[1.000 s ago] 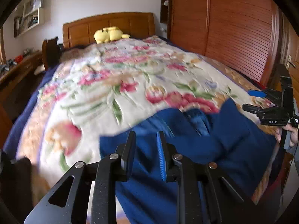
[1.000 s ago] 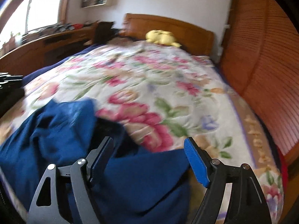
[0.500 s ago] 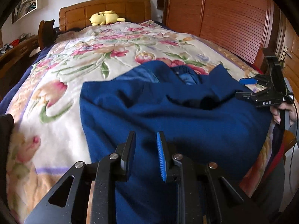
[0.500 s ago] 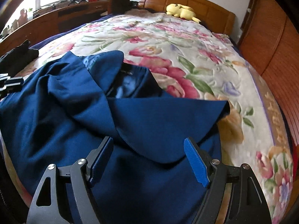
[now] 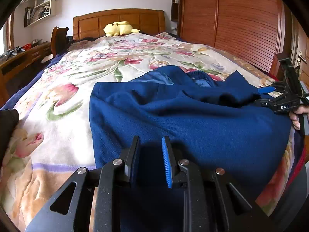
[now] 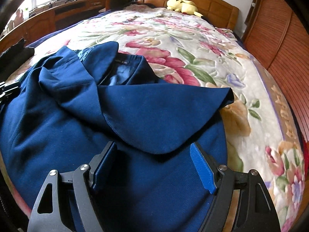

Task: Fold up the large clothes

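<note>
Left wrist view: dark blue garment (image 5: 193, 119) spread across centre and lower right of frame, on floral blanket (image 5: 63, 89). Collar and lighter lining bunched at centre top of the cloth. Left gripper (image 5: 149, 150) at bottom centre, jaws narrow, a slim gap between the pads; blue cloth beneath and between, but cannot tell whether pinched. Right gripper (image 5: 278, 98) at far right edge, over the garment's edge, held by a hand (image 5: 296, 116).

Right wrist view: same garment (image 6: 96, 116) filling lower left and centre, a triangular flap folded over toward lower centre, neck label at upper centre of the cloth. Right gripper (image 6: 154, 166) at bottom, jaws wide, pads apart, nothing pinched; cloth beneath. Blanket (image 6: 212, 61) bare to the right.

Yellow plush toy (image 6: 183, 4) at top, against wooden headboard (image 6: 212, 3). Wooden slatted wardrobe (image 5: 241, 23) upper right in left view. Desk (image 6: 58, 13) upper left in right view.
</note>
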